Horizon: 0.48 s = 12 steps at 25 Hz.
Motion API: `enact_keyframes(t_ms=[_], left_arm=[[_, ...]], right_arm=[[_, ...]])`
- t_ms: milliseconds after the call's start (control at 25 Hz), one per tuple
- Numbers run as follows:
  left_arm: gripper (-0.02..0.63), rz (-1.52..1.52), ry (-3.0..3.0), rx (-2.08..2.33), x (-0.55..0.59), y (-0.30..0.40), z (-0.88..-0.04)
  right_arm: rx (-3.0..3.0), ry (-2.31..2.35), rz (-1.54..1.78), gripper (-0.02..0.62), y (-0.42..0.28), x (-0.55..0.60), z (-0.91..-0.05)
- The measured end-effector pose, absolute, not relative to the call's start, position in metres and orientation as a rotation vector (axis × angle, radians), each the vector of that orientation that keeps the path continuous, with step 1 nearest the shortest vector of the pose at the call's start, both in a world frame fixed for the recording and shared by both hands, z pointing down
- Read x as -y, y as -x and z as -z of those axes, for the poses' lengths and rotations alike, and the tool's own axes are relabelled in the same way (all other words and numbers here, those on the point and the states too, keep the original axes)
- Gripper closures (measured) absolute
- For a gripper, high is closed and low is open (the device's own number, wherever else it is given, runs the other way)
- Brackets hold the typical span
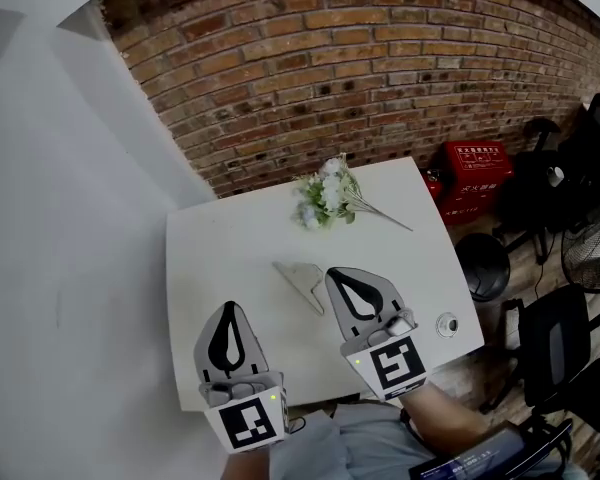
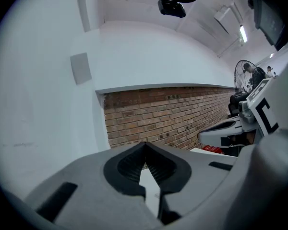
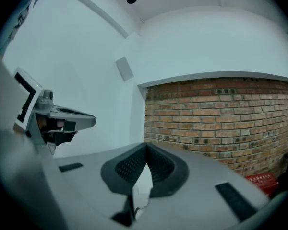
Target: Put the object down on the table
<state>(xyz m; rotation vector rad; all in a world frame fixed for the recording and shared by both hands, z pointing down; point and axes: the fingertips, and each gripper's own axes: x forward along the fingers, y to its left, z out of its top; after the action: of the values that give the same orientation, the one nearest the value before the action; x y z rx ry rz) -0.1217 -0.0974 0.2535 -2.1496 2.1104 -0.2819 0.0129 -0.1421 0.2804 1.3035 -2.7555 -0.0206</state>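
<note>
- Currently, at the lower left of the head view, the left gripper [image 1: 230,318] hangs over the near edge of the table [image 1: 220,258]. Its jaws are together, with nothing between them.
- At frame centre, a pale flat wedge-shaped piece [image 1: 302,281] lies on the tabletop. This is judged to be the task's object. Neither gripper holds it.
- Above centre, a flower bunch [image 1: 328,196] lies near the far edge of the table, well apart from both grippers.
- Right of centre, the right gripper [image 1: 340,283] sits just beside the wedge-shaped piece. Its jaws are fully closed and empty.
- At the right edge of the table lies a small round item [image 1: 447,323], too small to identify.
- Status: placement appears complete. The only remaining step is judged to be moving the grippers clear.
</note>
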Motion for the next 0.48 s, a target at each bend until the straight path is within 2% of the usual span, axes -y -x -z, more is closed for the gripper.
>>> enact_keyframes(t_ms=[480], left_arm=[[0.597,0.296,2.177,-2.115,0.1025,0.1257,-0.2611]], right_arm=[[2.745,-1.308,-0.006,0.591,-0.0079,0.1458,-0.2900]])
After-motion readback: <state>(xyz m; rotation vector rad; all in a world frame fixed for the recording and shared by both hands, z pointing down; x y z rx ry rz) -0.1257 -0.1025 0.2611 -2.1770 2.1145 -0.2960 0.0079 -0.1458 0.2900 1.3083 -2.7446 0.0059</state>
